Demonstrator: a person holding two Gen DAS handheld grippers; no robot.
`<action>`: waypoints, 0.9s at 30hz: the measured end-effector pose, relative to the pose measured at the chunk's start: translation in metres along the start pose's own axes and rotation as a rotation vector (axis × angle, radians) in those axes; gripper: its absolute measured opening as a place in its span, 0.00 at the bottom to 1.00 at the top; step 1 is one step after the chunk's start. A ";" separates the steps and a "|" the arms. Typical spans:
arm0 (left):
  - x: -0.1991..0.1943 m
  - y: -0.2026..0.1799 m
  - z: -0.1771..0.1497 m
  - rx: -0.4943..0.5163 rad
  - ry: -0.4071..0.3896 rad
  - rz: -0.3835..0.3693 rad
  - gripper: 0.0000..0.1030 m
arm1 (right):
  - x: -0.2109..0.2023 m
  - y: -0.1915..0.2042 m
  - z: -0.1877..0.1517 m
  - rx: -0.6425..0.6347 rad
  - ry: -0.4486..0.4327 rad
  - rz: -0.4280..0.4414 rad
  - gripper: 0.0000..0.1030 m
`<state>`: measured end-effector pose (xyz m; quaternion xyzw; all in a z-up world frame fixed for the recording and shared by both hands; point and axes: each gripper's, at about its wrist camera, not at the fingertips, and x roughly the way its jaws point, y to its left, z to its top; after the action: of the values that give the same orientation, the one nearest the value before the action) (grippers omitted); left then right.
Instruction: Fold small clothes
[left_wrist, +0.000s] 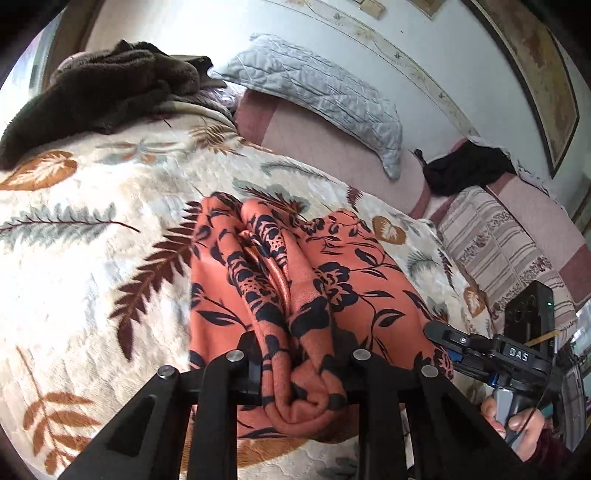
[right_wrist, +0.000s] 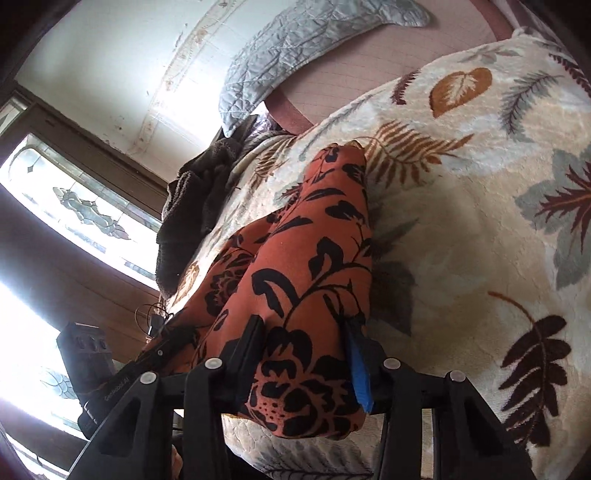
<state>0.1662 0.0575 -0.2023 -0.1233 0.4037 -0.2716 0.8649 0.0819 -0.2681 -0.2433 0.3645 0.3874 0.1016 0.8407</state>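
An orange garment with a black floral print lies bunched on the leaf-patterned blanket. My left gripper is shut on a thick fold of its near edge. My right gripper is shut on another part of the same garment, which stretches away across the blanket. The right gripper also shows at the right edge of the left wrist view, touching the garment's side. The left gripper's body shows at the lower left of the right wrist view.
A dark brown fleece garment lies heaped at the far left of the bed. A grey quilted pillow and a black cloth lie by the wall. A striped cover lies to the right. A window is beside the bed.
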 end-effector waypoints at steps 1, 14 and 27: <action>0.002 0.006 0.000 -0.020 0.013 0.029 0.23 | 0.005 0.007 0.000 -0.024 0.007 -0.007 0.45; 0.013 0.022 -0.010 -0.036 0.082 0.243 0.64 | 0.006 0.027 0.013 -0.189 -0.016 -0.195 0.54; 0.020 0.011 -0.014 0.048 0.085 0.323 0.70 | 0.098 0.007 0.068 -0.116 0.136 -0.256 0.33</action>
<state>0.1705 0.0552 -0.2285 -0.0247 0.4477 -0.1437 0.8822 0.1989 -0.2546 -0.2655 0.2550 0.4804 0.0402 0.8382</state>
